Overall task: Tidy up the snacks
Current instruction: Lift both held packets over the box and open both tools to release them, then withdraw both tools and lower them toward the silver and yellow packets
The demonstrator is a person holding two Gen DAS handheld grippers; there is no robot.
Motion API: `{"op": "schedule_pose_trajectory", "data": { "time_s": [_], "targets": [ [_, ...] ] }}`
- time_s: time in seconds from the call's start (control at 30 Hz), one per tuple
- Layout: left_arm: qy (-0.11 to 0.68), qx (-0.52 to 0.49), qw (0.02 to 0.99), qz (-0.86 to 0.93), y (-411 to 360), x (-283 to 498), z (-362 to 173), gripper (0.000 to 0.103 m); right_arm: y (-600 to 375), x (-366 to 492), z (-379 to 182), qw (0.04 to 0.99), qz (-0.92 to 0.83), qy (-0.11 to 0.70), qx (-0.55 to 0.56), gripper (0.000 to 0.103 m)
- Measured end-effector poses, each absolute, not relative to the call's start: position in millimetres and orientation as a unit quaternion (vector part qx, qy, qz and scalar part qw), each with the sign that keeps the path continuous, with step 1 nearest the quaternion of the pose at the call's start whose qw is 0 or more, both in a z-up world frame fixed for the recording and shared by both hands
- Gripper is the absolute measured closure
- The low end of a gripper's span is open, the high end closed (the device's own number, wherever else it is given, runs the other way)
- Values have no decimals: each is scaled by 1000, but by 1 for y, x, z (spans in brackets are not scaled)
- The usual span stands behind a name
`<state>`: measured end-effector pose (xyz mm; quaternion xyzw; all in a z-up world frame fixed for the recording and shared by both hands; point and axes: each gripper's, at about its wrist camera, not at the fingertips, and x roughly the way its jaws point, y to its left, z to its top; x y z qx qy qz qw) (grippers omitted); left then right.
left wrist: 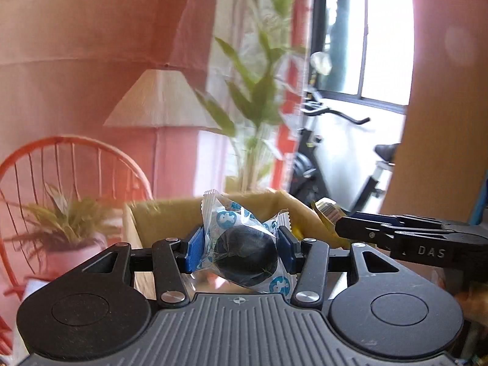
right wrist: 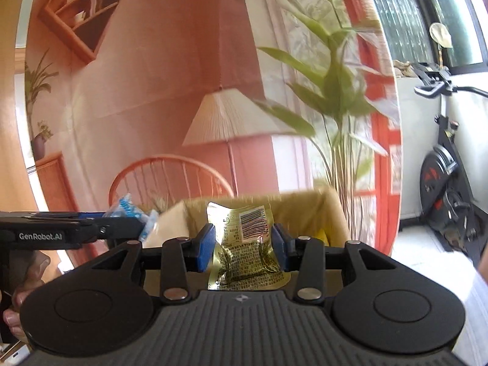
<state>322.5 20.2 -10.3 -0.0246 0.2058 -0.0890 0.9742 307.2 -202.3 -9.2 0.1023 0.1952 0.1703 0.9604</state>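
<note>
My left gripper (left wrist: 239, 245) is shut on a clear-and-blue wrapped snack (left wrist: 244, 244) with a dark round piece inside, held just in front of an open cardboard box (left wrist: 170, 213). My right gripper (right wrist: 242, 241) is shut on a gold foil snack packet (right wrist: 244, 244) with a barcode, held in front of the same box (right wrist: 305, 210). The right gripper also shows in the left wrist view (left wrist: 332, 213), coming in from the right with the gold packet. The left gripper shows in the right wrist view (right wrist: 134, 216), coming in from the left with the blue snack.
A printed backdrop of a pink room with lamp (left wrist: 158, 100), wicker chair (left wrist: 61, 164) and plants (right wrist: 329, 85) hangs behind the box. An exercise bike (right wrist: 448, 180) stands at the right by a window (left wrist: 366, 30). Something yellow (right wrist: 321, 235) lies inside the box.
</note>
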Motion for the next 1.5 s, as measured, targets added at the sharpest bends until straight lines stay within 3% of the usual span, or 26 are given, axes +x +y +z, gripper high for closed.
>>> {"op": "schedule_pose_trajectory", "data": {
  "time_s": [0.33, 0.57, 0.73, 1.33, 1.4, 1.47, 1.5],
  "targets": [
    [283, -54, 957, -30, 29, 419, -37, 50, -190, 415, -35, 939, 150, 271, 152, 58],
    [319, -76, 944, -32, 43, 427, -54, 47, -186, 426, -60, 939, 122, 296, 130, 46],
    [311, -66, 947, -33, 42, 423, -53, 42, -192, 419, -60, 942, 116, 285, 134, 43],
    [272, -33, 957, -93, 26, 325, -12, 40, -232, 320, -25, 952, 153, 244, 106, 43],
    [276, -33, 955, -105, 24, 311, -18, 37, -240, 302, -28, 952, 152, 244, 106, 43],
    [285, -42, 950, -120, 20, 300, -31, 24, -245, 288, -36, 951, 148, 252, 97, 43],
    [290, -48, 947, -128, 18, 295, -40, 23, -247, 281, -42, 950, 146, 260, 88, 43]
  ]
}}
